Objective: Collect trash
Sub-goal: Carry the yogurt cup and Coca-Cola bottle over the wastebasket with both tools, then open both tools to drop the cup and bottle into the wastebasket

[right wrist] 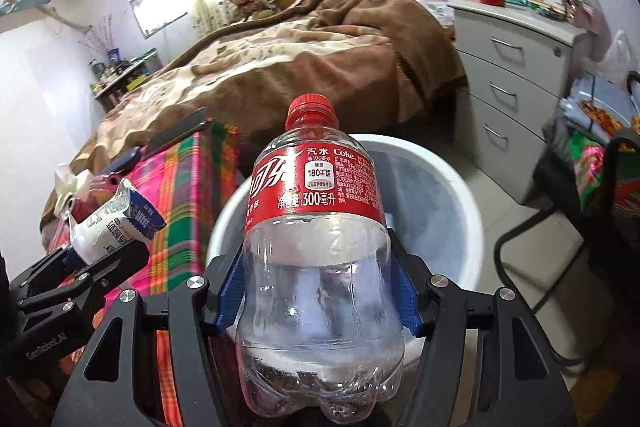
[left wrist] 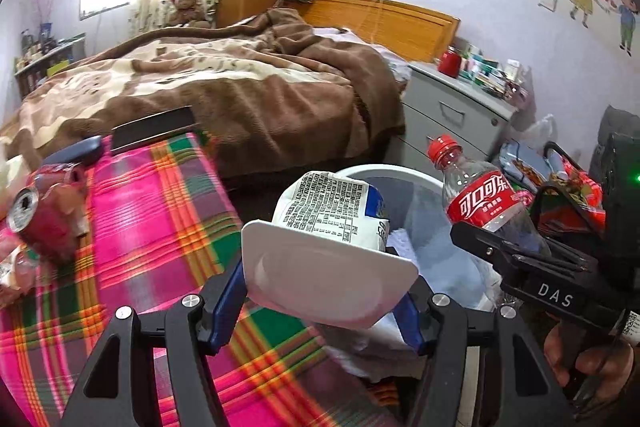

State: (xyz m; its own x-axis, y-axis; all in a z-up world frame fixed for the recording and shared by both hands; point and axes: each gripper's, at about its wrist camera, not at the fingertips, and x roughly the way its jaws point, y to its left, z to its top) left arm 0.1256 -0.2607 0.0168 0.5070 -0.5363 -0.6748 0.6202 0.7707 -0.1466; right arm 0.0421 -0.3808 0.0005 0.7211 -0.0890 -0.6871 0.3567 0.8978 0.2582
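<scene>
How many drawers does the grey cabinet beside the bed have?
3, stacked on the cabinet: top drawer, middle drawer and bottom drawer. Clutter to its right may hide part of it.

Left gripper (left wrist: 326, 301): black frame, silver screws, blue fingers (left wrist: 228, 301). Right gripper (right wrist: 320, 291): matching build, white "DAS" lettering, green light.

A bin (right wrist: 452, 187) sits center frame, a cloth-covered table (right wrist: 188, 171) at its left, a bed (right wrist: 320, 67) behind, drawers (right wrist: 516, 67) at upper right.
</scene>
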